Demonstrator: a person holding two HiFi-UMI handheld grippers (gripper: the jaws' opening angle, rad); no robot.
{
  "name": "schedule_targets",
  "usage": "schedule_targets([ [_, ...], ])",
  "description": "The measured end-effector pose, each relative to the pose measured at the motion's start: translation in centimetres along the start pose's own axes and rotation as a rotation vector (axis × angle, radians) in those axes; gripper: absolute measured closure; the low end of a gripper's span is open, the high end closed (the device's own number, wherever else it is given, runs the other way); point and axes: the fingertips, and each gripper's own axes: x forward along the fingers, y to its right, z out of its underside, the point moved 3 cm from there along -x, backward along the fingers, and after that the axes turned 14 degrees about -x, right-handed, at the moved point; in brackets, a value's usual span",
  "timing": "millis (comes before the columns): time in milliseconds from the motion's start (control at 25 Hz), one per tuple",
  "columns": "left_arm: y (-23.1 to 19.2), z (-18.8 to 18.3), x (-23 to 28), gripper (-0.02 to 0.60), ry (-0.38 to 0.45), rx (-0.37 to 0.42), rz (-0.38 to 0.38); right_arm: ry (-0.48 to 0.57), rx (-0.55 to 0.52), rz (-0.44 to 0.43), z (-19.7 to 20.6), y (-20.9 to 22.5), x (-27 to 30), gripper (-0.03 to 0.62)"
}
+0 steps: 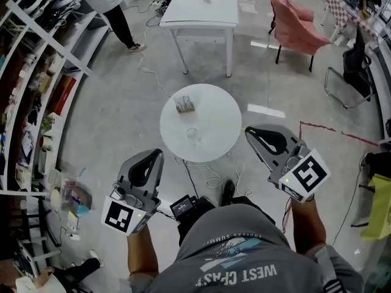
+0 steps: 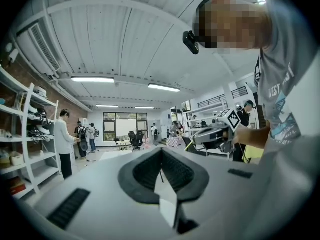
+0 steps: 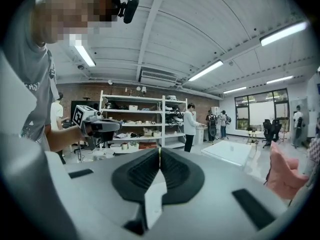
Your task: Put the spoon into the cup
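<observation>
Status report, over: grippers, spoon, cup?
Left gripper shut, empty; right gripper the same. Clear cup on round table, untouched. Spoon not made out; small holder beyond cup.

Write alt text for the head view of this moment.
A person holds the left gripper and right gripper, both shut and empty, just short of a round white table that bears a clear cup and a small brown object.

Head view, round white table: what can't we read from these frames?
- Small brownish object on the round white table: too small in head view; no spoon can be picked out.
- Small clear cup: too small to tell its contents.
- Left and right gripper views: aimed across the room, table outside both frames.
</observation>
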Motion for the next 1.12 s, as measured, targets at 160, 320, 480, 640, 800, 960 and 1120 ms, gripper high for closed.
schedule_targets([
  [160,-0.8,0.4,0.0,0.577,-0.013,-0.015,-0.033,-0.008,0.014,-0.032,0.8,0.5,1.6,0.588],
  [320,-2.9,0.5,-0.3,0.577,-0.021,-0.033,-0.055,-0.027,0.026,-0.049,1.5,0.8,3.9,0.588],
  [480,-4.8,1.0,-0.8,0.577,-0.008,-0.035,-0.031,-0.059,0.043,-0.053,2.5,0.3,5.9,0.588],
  [640,-6.7,0.8,0.1,0.577,-0.035,-0.060,-0.027,-0.087,0.064,-0.040,3.1,0.9,7.6,0.588],
  [800,-8.9,0.9,0.7,0.577,-0.039,-0.081,-0.016,-0.123,0.095,-0.048,4.4,0.8,9.9,0.588],
  [960,-10.9,2.1,0.9,0.577,-0.056,-0.105,-0.009,-0.161,0.123,-0.065,6.5,0.2,12.3,0.588],
  [1120,-12.8,3.4,1.4,0.577,-0.068,-0.142,-0.009,-0.197,0.149,-0.080,8.4,0.1,14.5,0.588],
])
